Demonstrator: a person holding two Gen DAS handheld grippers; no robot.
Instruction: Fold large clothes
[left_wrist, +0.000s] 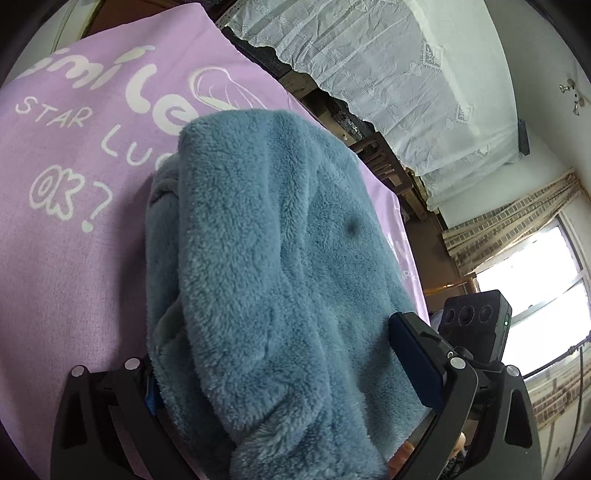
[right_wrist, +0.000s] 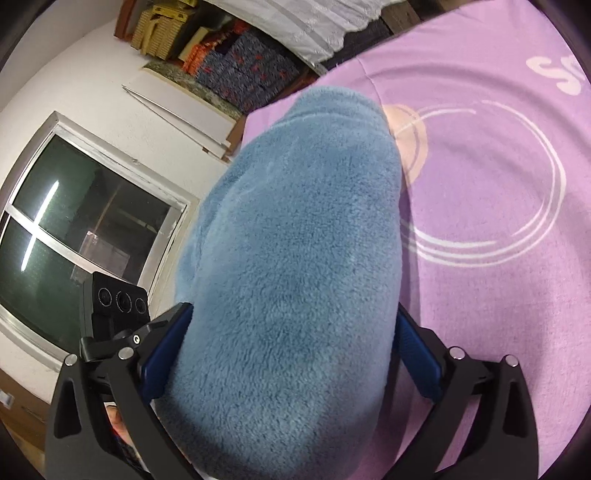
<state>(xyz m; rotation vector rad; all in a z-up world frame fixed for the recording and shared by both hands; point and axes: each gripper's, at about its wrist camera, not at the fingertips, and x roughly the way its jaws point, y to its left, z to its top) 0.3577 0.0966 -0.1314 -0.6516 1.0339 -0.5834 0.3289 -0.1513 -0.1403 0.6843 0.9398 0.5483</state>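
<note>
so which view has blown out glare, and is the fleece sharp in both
Left wrist view: the window at right is blown out white; the blue fleece garment is sharp. Right wrist view: no glare, its window is dark; the fleece pile looks softer up close.

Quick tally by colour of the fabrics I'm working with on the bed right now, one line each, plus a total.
Blue: 1, the fleece garment, with a bunch between each gripper's fingers
Lilac: 1, the printed bed cover under it
White: 1, the lace cloth hanging beyond the bed
Total: 3
</note>
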